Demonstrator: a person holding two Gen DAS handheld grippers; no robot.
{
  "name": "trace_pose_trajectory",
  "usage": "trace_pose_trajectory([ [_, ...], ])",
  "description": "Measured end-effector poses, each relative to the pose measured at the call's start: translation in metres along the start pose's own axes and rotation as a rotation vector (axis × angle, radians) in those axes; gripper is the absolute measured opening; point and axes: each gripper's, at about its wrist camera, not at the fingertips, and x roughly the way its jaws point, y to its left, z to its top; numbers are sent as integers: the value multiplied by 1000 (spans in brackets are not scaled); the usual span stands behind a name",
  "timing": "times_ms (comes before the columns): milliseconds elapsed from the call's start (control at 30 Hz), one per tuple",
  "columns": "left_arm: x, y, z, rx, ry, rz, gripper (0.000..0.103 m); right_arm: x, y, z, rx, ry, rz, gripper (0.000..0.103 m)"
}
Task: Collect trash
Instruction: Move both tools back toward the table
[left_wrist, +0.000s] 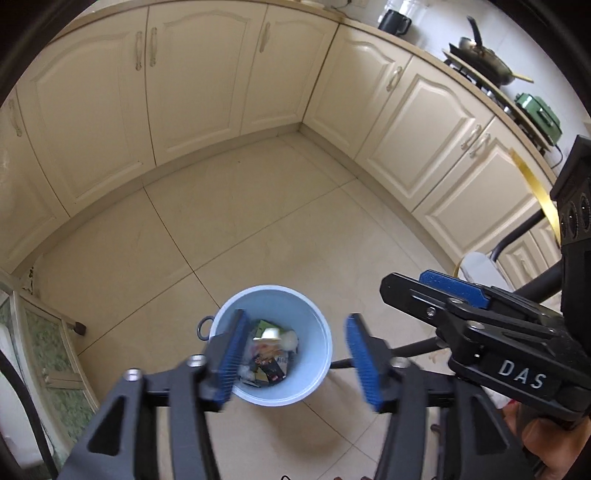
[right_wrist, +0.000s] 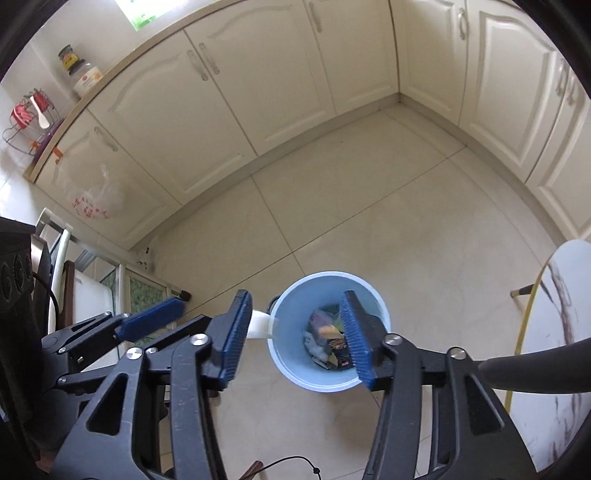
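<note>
Blue pads wide apart on both grippers, and nothing pinched in either: the left gripper (left_wrist: 295, 360) hangs over the bin (left_wrist: 317, 325) with its jaws spread, and the right gripper (right_wrist: 295, 338) hangs spread over the same bin (right_wrist: 291, 354). In the left view a pale scrap (left_wrist: 271, 333) shows blurred between the jaws, above the heap; whether it is falling or already lying there I cannot tell. In the right view a white piece (right_wrist: 260, 325) sits just outside the rim at nine o'clock, beside the left pad; I cannot tell whether it touches anything.

My read: this is the drop step. To do it well, keep both sets of jaws centred over the opening and spread fully, so nothing clings to a pad. That white piece at the rim is the risk; it could land on the floor (right_wrist: 388, 206).

As for the bin, it's a light blue round pail, standing upright on pale tiles at six o'clock in both views, a dark ring handle (left_wrist: 204, 327) at its nine o'clock. Inside lies a heap of wrappers (right_wrist: 332, 341): dark packets, a yellow bit, white crumpled paper, filling only the bottom.
</note>
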Motion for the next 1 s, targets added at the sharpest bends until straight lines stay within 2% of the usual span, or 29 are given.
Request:
trace_pose_trajectory([
  [133, -21, -3, -7, -10, -36, 26, 54, -13, 11, 3, -16, -22, -7, 53],
  [267, -64, -13, -16, -22, -118, 64, 54, -44, 28, 4, -49, -74, -36, 62],
  [400, -115, -27, -23, -25, -225, 92, 58, -95, 46, 1, -87, -152, -69, 65],
  [533, -173, -57, -37, 5, -352, 96, 69, -161, 62, -10, -122, -260, -95, 77],
  [633, -214, -85, -55, 39, -441, 107, 79, -211, 68, -23, -139, -333, -120, 78],
  [700, -237, -105, -73, 62, -496, 113, 85, -251, 71, -37, -146, -404, -136, 86],
  [733, -248, -113, -81, 74, -519, 110, 90, -268, 72, -44, -147, -431, -148, 94],
  [767, -258, -126, -89, 86, -546, 110, 92, -285, 74, -51, -148, -461, -157, 98],
  [900, -298, -164, -129, 128, -639, 109, 101, -347, 78, -82, -147, -567, -212, 103],
  [1000, -317, -194, -170, 172, -697, 107, 102, -394, 76, -111, -126, -643, -223, 103],
])
